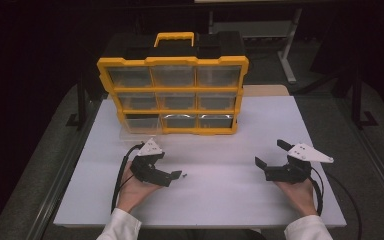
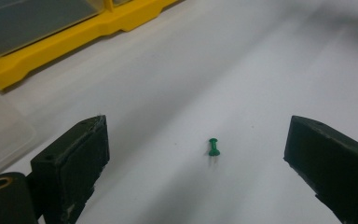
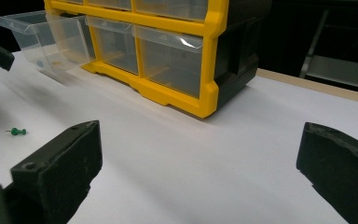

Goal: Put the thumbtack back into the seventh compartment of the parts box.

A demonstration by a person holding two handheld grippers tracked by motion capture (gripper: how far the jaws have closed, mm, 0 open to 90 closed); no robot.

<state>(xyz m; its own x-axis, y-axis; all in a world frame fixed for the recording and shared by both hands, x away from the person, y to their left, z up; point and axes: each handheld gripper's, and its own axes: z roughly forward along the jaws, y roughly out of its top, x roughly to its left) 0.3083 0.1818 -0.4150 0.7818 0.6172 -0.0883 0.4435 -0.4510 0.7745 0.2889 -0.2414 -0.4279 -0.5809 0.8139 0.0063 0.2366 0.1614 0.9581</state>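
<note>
Pushpin (image 2: 214,147) lies flat on the white table (image 1: 220,200), between the wide-open jaws of the left gripper (image 2: 196,154), untouched. Best move: lower square, pinch the green head, not the pin. Right gripper (image 3: 200,163) open, empty, well apart. Bottom-left drawer (image 3: 42,39) of the organizer (image 1: 172,95) stands pulled out.

We seem to be in a workshop or lab: a yellow parts organiser (image 1: 172,95) on a white desk (image 1: 220,195), dark floor around.

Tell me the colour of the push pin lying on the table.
Green; the push pin shows best in the left gripper view.
</note>
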